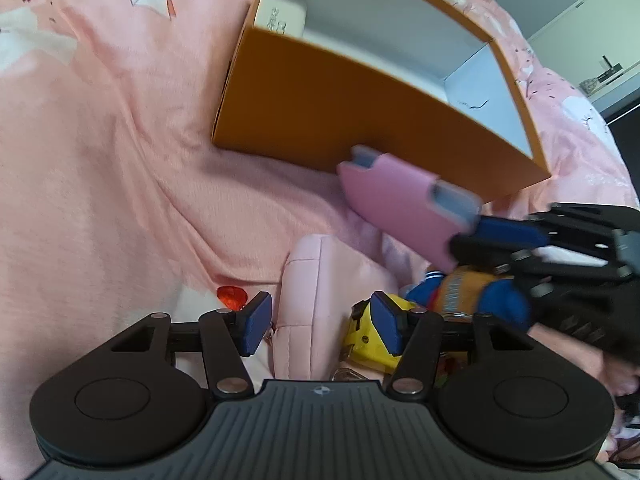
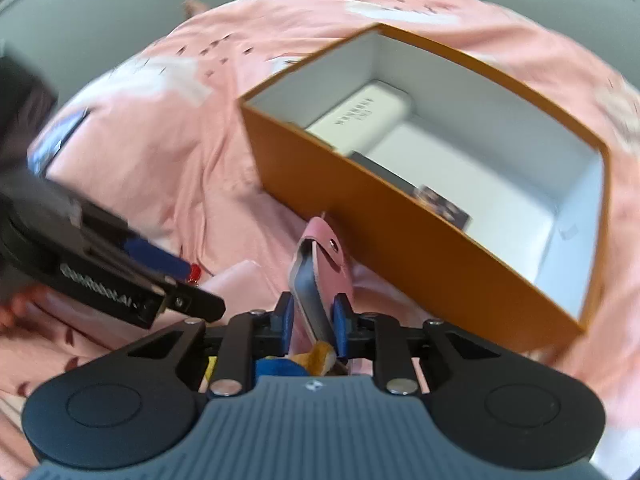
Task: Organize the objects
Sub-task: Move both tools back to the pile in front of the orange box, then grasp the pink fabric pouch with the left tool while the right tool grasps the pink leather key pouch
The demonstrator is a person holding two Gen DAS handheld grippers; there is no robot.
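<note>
Right wrist view shows my right gripper (image 2: pixel 313 322) clamped on a pink case (image 2: pixel 324 264); its two blue pads press the case from both sides, and the case stands up between them, lifted off the sheet (image 2: pixel 160 152). Just ahead of the fingers is the orange box (image 2: pixel 360 216), open on top, and the tip of the case is near its front wall. Inside the box I see a white pack (image 2: pixel 360 120) at the far side and a dark card (image 2: pixel 444 204) close to the near wall. From the left wrist view, my left gripper (image 1: pixel 320 322) has its fingers apart, and they hold nothing. Between them lies a pink pouch (image 1: pixel 304 304). Beyond the left finger is a small red gem (image 1: pixel 232 297), and by the right finger a yellow toy (image 1: pixel 368 340), with a blue and orange toy (image 1: pixel 460 292) just beyond it. The case with the right gripper shows ahead and to the right of these fingers, in front of the box.
</note>
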